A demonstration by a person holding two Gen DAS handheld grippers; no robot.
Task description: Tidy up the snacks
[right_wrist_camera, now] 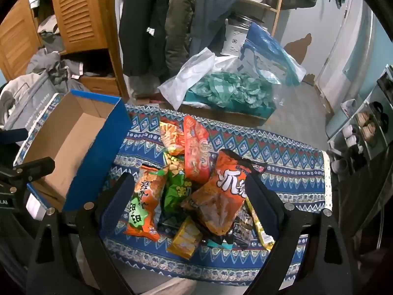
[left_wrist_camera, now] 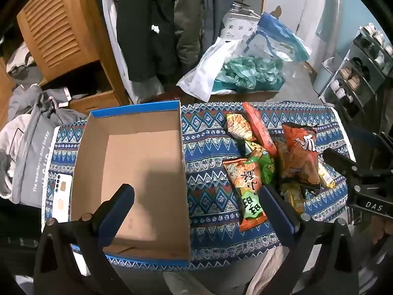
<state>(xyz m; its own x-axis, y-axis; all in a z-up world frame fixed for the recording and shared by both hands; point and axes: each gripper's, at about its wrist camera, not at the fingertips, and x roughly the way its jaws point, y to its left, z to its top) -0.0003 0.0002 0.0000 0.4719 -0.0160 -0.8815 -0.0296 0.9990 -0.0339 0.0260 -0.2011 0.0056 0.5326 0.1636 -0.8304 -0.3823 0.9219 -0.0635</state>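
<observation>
Zero snacks boxed so far, by the look of it: the cardboard box (left_wrist_camera: 130, 157) w/ blue outer walls sits at the left end of the table (left_wrist_camera: 211, 196), and its brown floor shows bare, nothing inside. A phone (left_wrist_camera: 62, 196) lies on the cloth just beside the box's left wall. Left gripper (left_wrist_camera: 196, 206) hangs over the box's right wall, released, jaws wide, nothing btwn them. To the right, the whole snack pile (right_wrist_camera: 196, 186) is untouched on the patterned cloth: orange-green packet (right_wrist_camera: 145, 206) nearest the box, green bag (right_wrist_camera: 175, 189) touching it, big orange bag (right_wrist_camera: 221, 196) on top, yellow pack (right_wrist_camera: 185, 238) at the near edge. Right gripper (right_wrist_camera: 189, 201) hovers above the pile, also released, holding nothing. So approx. everything's left: each packet still needs to go into the box.
</observation>
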